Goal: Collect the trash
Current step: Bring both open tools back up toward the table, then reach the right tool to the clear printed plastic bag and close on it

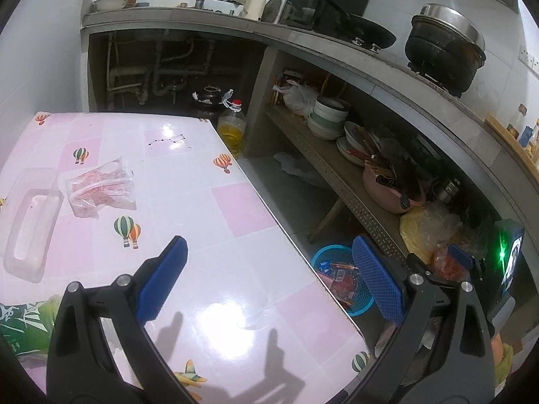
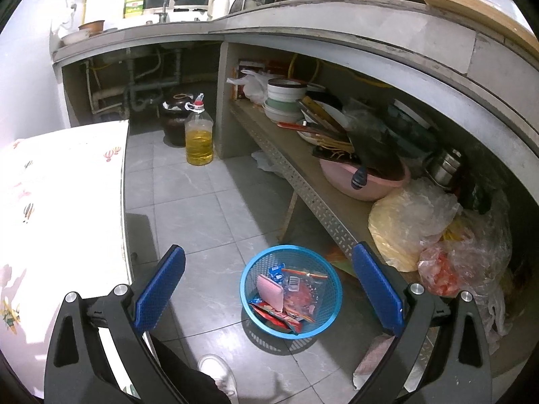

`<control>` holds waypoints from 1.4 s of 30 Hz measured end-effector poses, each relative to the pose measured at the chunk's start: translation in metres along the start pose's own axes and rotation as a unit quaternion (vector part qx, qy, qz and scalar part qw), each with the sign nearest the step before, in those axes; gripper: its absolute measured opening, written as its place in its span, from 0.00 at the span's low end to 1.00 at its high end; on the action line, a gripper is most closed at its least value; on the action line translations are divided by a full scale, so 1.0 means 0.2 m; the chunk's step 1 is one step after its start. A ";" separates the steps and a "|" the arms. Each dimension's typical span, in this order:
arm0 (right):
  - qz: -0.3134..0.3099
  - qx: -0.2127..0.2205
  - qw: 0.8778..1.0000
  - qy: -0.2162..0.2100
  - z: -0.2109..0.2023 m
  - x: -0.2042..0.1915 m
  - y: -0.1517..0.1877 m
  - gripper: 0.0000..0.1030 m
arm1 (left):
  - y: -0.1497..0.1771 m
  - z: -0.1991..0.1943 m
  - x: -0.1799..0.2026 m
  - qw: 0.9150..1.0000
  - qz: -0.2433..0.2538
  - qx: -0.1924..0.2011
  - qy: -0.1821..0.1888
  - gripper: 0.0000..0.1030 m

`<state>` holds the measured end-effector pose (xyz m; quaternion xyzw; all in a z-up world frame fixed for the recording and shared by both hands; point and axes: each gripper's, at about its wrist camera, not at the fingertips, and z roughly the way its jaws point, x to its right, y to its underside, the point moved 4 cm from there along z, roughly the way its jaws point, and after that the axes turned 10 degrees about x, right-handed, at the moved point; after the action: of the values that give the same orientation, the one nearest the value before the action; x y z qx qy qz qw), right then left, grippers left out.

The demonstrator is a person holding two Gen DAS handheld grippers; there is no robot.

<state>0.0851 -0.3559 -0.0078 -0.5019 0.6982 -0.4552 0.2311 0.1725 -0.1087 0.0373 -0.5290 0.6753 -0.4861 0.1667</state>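
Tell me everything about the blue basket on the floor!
The blue basket is round, made of plastic mesh with a solid rim. It stands upright on the grey tiled floor, beside the low shelf. Inside lie wrappers: a pink packet, a clear bag with a barcode, and red ones. It is not full. The right gripper hangs open above it, touching nothing.

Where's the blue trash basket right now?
The blue trash basket sits on the tiled floor, centred in the right wrist view between the table's edge and the perforated lower shelf, already holding wrappers.
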 end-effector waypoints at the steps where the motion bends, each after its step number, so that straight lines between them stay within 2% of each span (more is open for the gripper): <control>1: -0.001 0.001 1.000 -0.001 0.00 0.00 0.00 0.94 | 0.00 0.00 0.00 1.000 -0.001 0.000 0.000 0.92; 10: 0.002 -0.002 1.000 -0.007 -0.01 -0.02 0.00 0.94 | 0.00 -0.03 -0.02 1.000 -0.009 0.009 0.005 0.92; 15: 0.003 -0.002 1.000 -0.015 -0.01 -0.04 0.00 0.94 | 0.00 -0.06 -0.05 0.999 -0.021 0.021 0.022 0.92; 21: 0.017 0.008 0.999 -0.041 -0.03 -0.07 -0.03 0.94 | -0.01 -0.14 -0.15 0.998 -0.045 0.037 0.031 0.92; 28: 0.030 0.000 0.994 -0.107 0.01 -0.21 -0.06 0.94 | -0.01 -0.24 -0.34 0.998 -0.037 0.047 -0.012 0.92; 35: 0.029 0.007 0.985 -0.167 0.02 -0.38 -0.14 0.94 | -0.03 -0.34 -0.51 0.997 -0.008 0.056 -0.055 0.92; 42: -0.043 0.036 0.970 -0.236 0.03 -0.70 -0.32 0.94 | -0.01 -0.49 -0.68 0.994 -0.004 0.062 -0.095 0.92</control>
<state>0.1760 -0.2368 0.0264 -0.6158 0.5848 -0.3582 0.3879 0.1537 0.0580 0.0460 -0.5641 0.6226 -0.4756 0.2608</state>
